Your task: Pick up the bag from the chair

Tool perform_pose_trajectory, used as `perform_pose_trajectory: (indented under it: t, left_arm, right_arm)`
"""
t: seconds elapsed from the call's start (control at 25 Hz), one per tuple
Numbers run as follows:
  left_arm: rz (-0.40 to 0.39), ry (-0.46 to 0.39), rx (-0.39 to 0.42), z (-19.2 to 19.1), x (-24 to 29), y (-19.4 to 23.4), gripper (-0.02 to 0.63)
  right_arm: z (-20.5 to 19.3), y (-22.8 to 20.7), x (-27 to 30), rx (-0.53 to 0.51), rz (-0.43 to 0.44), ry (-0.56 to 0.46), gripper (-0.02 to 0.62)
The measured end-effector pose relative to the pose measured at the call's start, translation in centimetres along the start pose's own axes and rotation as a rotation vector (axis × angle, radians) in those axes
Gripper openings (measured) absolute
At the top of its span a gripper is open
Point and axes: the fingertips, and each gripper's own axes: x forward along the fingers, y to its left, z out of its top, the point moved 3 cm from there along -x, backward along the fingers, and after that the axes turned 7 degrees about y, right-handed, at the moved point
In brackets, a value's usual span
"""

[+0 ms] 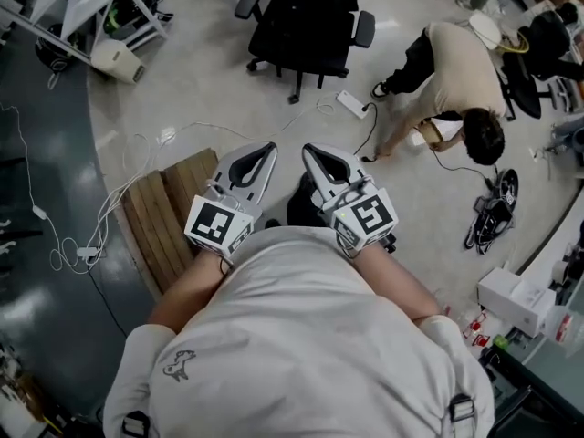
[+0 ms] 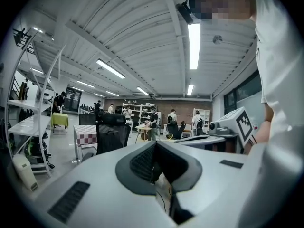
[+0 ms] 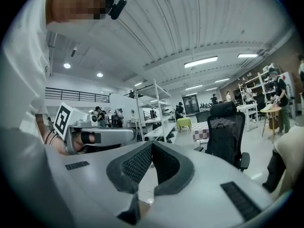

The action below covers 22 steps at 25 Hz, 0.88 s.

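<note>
You have no word, number or brand to read anywhere here. Just ahead of your shirt [image 1: 301,336], the cube [image 1: 219,224] on your left gripper [image 1: 269,148] and the other cube [image 1: 367,215] on your right gripper [image 1: 308,150] bear only black-and-white square patterns. The shirt's shoulder carries a small outline drawing [image 1: 178,365] without letters.
</note>
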Motion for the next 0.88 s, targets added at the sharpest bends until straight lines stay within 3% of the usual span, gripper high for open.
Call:
perform_pose_trajectory:
  t: [0.4, 0.88]
  left_arm:
    - [0.035, 0.019, 0.038, 3.1, 11.0, 4.3, 0.011]
    - [0.046, 0.030, 0.037, 5.2, 17.4, 8.5, 0.011]
  right_arm:
    - [3.2, -13.3, 2.3, -0.024, 0.000, 0.001, 0.031]
    - [4.3, -20.7, 4.5, -0.009, -0.002, 0.015, 0.031]
